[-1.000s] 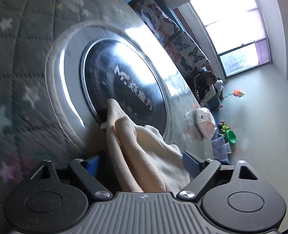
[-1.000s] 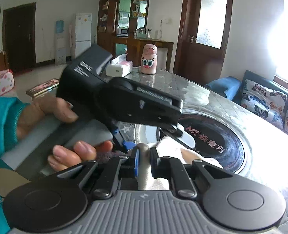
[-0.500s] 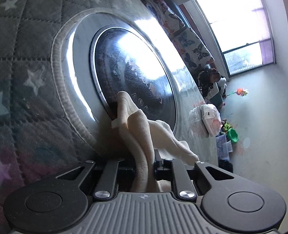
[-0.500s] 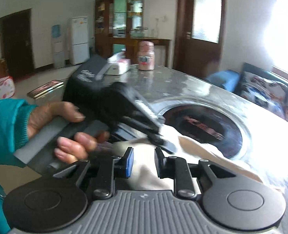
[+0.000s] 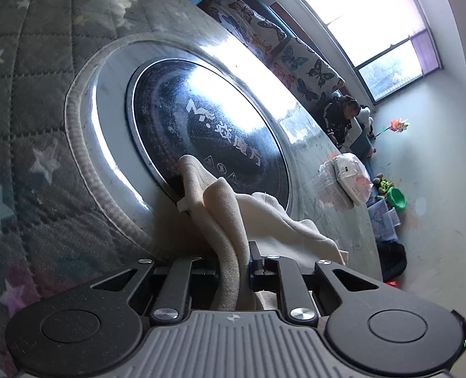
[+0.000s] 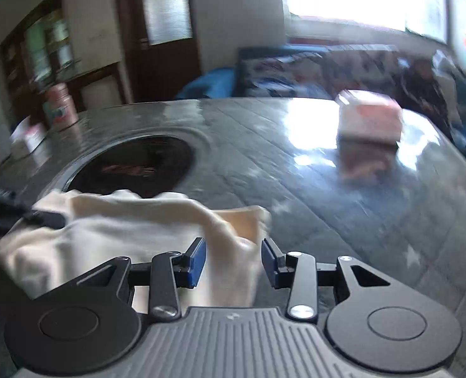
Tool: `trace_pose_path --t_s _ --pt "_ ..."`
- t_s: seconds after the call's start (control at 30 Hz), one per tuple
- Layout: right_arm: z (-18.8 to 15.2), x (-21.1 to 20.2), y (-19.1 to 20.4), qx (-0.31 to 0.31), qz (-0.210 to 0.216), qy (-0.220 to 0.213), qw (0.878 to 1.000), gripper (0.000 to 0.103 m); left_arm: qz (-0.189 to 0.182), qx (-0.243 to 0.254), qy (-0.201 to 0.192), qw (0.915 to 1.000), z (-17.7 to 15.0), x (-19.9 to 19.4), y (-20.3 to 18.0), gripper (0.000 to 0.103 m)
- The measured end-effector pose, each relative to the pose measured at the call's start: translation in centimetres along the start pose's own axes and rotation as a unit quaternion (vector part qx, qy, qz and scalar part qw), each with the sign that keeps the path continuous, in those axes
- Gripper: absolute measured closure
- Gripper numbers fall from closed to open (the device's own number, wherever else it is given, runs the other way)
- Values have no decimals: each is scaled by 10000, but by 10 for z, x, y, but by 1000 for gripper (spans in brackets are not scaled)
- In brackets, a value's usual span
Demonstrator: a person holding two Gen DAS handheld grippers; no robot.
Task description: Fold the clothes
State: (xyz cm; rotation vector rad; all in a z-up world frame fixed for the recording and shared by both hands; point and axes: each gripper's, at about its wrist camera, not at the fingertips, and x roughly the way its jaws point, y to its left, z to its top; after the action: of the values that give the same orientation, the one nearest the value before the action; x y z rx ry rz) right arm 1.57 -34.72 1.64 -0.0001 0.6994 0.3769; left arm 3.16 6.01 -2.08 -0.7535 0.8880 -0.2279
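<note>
Cream garment [image 5: 230, 220] lies bunched on the surface [image 6: 327, 170], overlapping the rim of the inset black disc [image 5: 207, 119]. Left tool [image 5: 233, 261] is clamped tight on a gathered fold, likely anchoring it. Right tool [image 6: 233, 260] stands half open, fingers astride another edge, not pinching; view blurred.

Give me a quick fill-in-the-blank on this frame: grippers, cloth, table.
1. The left hand-held gripper is ____ on the cream cloth.
2. The right hand-held gripper has its jaws ____, with cloth lying between them.
3. The black round plate set in the table bears ____ lettering.
4. The table's quilted cover is patterned with ____.

Missing words: shut; open; white; stars
</note>
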Motion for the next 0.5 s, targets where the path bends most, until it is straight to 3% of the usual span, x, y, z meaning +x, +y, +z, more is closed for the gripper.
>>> trace_pose_path --t_s 0.13,0.27,0.37,0.5 --pt "-7 14 -26 496 106 94 9987 63 84 129 -13 9999 1 2 -4 86" --pt "-6 17 -24 559 198 7 9982 65 227 354 -35 9991 0 2 -11 86" --pt "-5 21 -18 529 265 -11 9982 87 345 568 -72 9978 -1 4 -18 86" --pt "-4 12 -9 530 248 -157 9982 93 393 837 -158 9956 0 2 -29 87"
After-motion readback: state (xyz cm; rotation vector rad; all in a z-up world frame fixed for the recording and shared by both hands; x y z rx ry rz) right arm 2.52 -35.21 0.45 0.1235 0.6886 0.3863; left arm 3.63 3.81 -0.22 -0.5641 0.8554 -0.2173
